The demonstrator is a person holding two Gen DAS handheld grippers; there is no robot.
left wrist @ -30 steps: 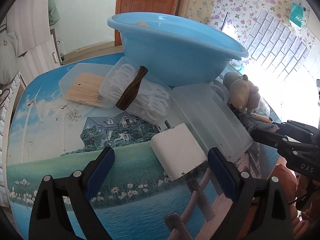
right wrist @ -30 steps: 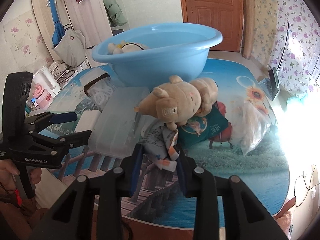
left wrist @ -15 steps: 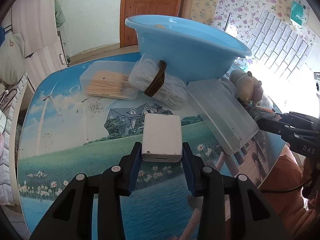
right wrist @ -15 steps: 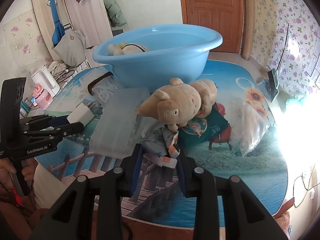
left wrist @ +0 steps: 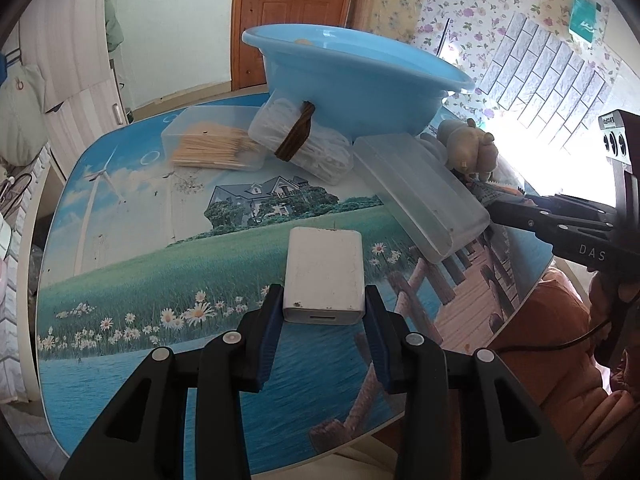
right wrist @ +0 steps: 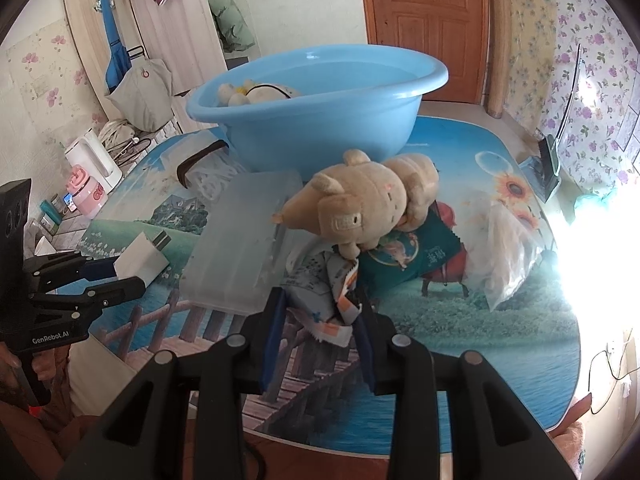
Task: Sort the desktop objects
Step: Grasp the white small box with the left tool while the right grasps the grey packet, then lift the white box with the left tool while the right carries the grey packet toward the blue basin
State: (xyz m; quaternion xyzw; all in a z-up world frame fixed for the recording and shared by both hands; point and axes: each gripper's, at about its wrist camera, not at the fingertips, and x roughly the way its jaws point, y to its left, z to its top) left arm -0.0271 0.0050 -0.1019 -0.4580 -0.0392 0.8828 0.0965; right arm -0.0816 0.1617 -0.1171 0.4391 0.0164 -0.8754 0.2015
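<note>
Left gripper [left wrist: 323,307] had just clamped shut on the white power bank [left wrist: 324,276] – held near the table's [left wrist: 120,264] front edge. Clear box [left wrist: 420,196] sat between both grippers, blue basin [left wrist: 360,92] toward the back edge. Right gripper [right wrist: 320,320] pinched the printed packet [right wrist: 320,292] – plush toy [right wrist: 360,208] lay just behind

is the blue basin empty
No, the right wrist view shows a pale soft toy lying inside the blue basin near its far-left rim.
</note>
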